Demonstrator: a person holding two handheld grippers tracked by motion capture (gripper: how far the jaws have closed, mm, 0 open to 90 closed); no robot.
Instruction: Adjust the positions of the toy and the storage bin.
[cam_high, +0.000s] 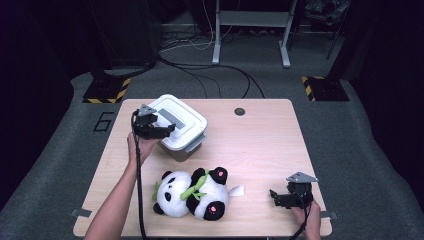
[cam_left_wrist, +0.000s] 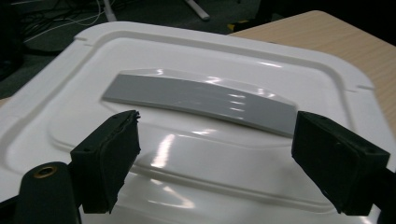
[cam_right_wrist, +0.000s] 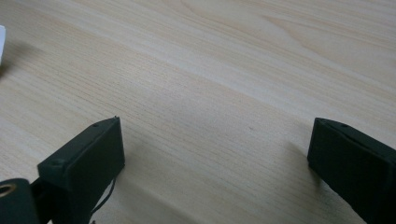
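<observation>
Wooden table (cam_high: 260, 145): left gripper (cam_left_wrist: 215, 163) hovering open over storage box's grey handle (cam_left_wrist: 201, 100); centre jaws before closing; right gripper (cam_high: 278, 196) resting open.

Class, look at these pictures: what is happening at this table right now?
A person works with a claw in each hand. The left claw hovers over the white lidded box, open, with the grey handle of the lid just ahead of its jaws and nothing gripped. The right claw rests open on the wooden table, holding nothing. A plush panda lies between them, untouched.
</observation>
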